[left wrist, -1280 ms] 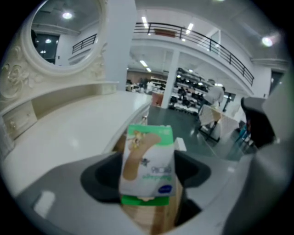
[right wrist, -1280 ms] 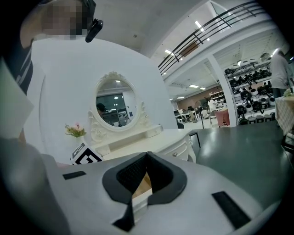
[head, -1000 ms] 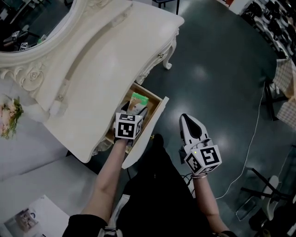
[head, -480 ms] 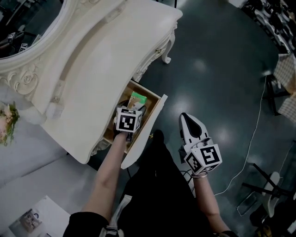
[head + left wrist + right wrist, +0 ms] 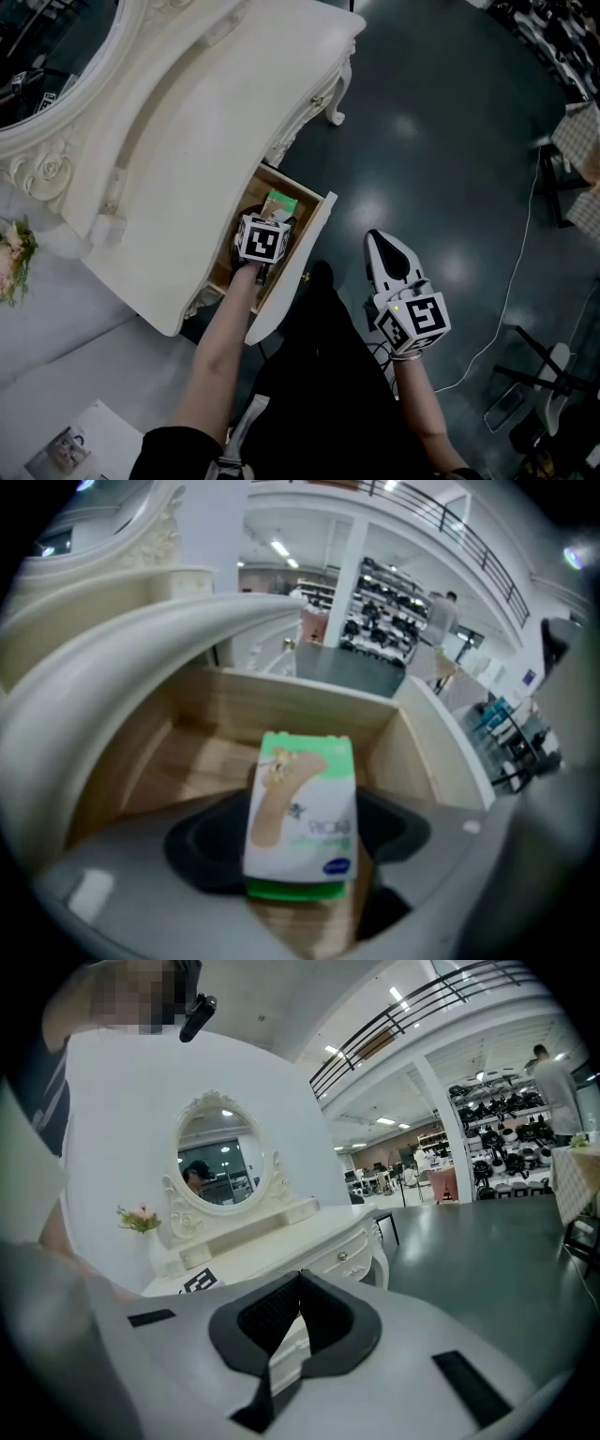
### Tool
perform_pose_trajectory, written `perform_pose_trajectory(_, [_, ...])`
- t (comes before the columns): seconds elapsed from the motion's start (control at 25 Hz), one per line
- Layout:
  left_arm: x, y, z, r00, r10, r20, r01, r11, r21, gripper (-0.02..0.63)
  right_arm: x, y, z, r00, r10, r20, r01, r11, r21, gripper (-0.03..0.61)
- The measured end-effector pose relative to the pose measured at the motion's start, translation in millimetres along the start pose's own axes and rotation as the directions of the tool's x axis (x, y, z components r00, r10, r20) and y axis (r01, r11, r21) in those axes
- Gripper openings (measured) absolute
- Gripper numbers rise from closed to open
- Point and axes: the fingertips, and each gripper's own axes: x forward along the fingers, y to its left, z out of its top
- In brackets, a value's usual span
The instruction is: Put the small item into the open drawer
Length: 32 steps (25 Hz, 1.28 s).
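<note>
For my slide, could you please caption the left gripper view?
Left gripper holds a plaster box inside the open drawer.

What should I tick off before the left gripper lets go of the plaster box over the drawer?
1. Drawer pulled open: ok.
2. Left gripper shut on the plaster box: ok.
3. Plaster box inside the drawer's walls: ok.
4. Plaster box resting on the drawer floor: cannot tell.
5. Right gripper shut, empty, away from the drawer: ok.
</note>
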Motion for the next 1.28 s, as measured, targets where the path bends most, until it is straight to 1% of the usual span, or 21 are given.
perform_pose_trajectory(0.24, [11, -2, -10, 0.998, 0.014, -0.056, -0.013, 1.0, 0.023, 0.353, -1, -3, -2, 1.0, 0.0, -0.006, 0.0, 1.0, 0.009, 0.005])
perform_pose_trajectory(0.76, [17, -2, -14, 0.997, 0.027, -0.071, -0.025, 0.999, 0.032, 0.356, -4, -7, -5, 1.0, 0.0, -0.009, 0.0, 1.0, 0.015, 0.005])
perform_pose_trajectory(0.88, [17, -2, -13, 0.998, 0.009, -0.066, -0.008, 1.0, 0.024, 0.357, -5, -7, -6, 1.0, 0.0, -0.008, 0.001, 1.0, 0.017, 0.005])
perform_pose_trajectory(1.04, [11, 2, -13, 0.998, -0.002, -0.06, 0.0, 1.0, -0.023, 0.365, -6, -5, -7, 1.0, 0.003, -0.009, -0.003, 1.0, 0.019, 0.005])
perform_pose_trajectory(1.2, [-1, 4, -5, 1.0, 0.003, -0.024, -0.004, 0.999, -0.036, 0.365, -7, -1, -4, 1.0, 0.011, -0.003, -0.011, 1.0, 0.01, 0.005])
perform_pose_trajectory(1.28, [-9, 1, 2, 1.0, -0.014, 0.008, 0.014, 0.999, -0.046, 0.355, -7, 1, -2, 1.0, 0.014, 0.003, -0.014, 1.0, 0.004, 0.005])
